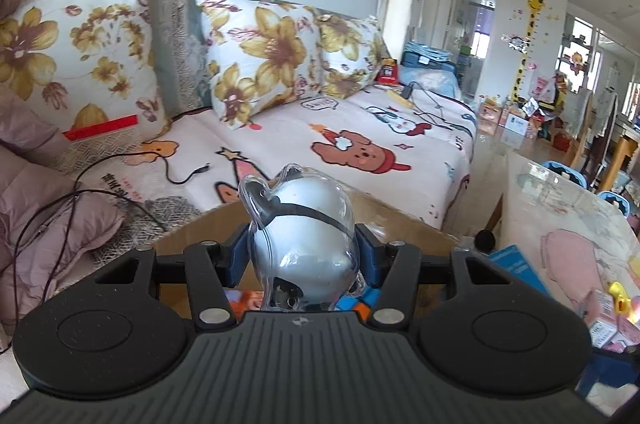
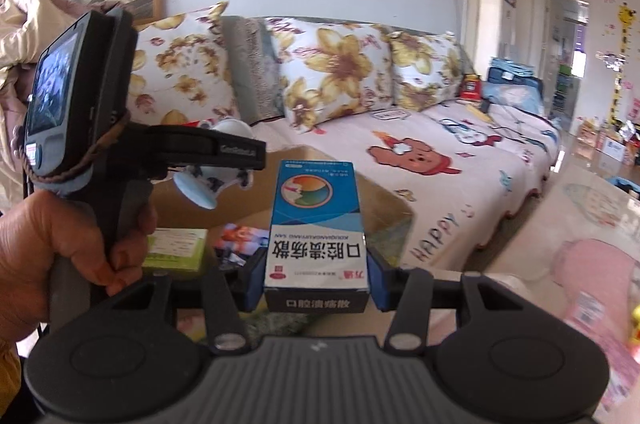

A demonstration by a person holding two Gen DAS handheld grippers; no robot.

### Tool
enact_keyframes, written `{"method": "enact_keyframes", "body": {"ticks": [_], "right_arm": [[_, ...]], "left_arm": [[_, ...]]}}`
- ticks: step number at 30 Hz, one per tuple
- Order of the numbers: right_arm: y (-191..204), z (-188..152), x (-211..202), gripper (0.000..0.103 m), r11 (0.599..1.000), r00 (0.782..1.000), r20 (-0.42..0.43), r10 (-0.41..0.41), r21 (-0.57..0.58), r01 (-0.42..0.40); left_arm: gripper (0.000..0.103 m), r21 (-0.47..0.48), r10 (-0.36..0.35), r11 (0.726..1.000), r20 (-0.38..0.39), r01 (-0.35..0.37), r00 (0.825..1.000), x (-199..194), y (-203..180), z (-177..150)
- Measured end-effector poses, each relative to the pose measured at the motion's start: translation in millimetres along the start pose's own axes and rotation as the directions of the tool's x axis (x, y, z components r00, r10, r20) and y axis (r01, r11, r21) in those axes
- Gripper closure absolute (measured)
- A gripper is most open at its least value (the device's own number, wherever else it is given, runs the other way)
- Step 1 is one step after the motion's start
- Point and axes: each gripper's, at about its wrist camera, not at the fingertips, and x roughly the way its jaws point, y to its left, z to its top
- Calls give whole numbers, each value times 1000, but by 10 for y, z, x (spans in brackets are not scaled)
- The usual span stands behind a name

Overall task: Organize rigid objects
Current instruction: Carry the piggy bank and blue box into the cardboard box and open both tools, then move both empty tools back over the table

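My left gripper (image 1: 304,256) is shut on a clear plastic toy figure with a silver-white body (image 1: 300,228), held above an open cardboard box (image 1: 400,220). In the right wrist view the same toy (image 2: 212,176) shows in the left gripper (image 2: 224,152), held by a hand. My right gripper (image 2: 316,280) is shut on a blue and white medicine box (image 2: 316,224) with Chinese print, held over the cardboard box (image 2: 380,208). Inside the box lie a green packet (image 2: 176,250) and a colourful card (image 2: 240,240).
A sofa (image 1: 360,144) with a cartoon blanket and floral pillows (image 1: 272,56) stands behind the box. A glass-topped table (image 1: 560,224) with small items is at the right. Black cables (image 1: 120,176) lie on the sofa at left.
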Motion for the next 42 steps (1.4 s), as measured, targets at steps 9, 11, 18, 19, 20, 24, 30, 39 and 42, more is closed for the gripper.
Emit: {"method": "enact_keyframes", "body": {"ticks": [9,11,18,19,20,24,30,39,42], "right_arm": [[290,91,531,53,998,997,-53,58,-31,-60],[314,80,607,53,997,996,-65,59,-37,-62],[393,32,827,49,994,992,-115,44,-91,-55],[398,26,827,42,994,992,-120,45,-94,-56],[400,20,811,39,994,992,-121,44,-96,-56],[405,-15,656,25,992,994,-104,14,-122,-27],[307,-81,293,14,990,996,-70,-58,-132,49],[105,-231,-193,7,976,979,-23,-205,-74,203],[54,-273,-283,6,972,973,-19,-232,-30,231]], "left_arm": [[37,-36,9,999,-40,-10,999,47,214,29],[37,-47,10,999,-51,-13,999,69,255,20],[38,-59,30,998,-61,-33,998,94,292,17],[34,-55,31,998,-55,-34,998,76,279,20],[24,-49,29,998,-49,-31,998,63,261,22],[2,-23,17,1000,-22,-18,1000,17,204,25],[0,7,-25,1000,-8,25,1000,-60,85,12],[0,81,-115,990,9,114,993,-203,-173,-73],[0,113,-142,984,10,139,990,-222,-235,-110]]}}
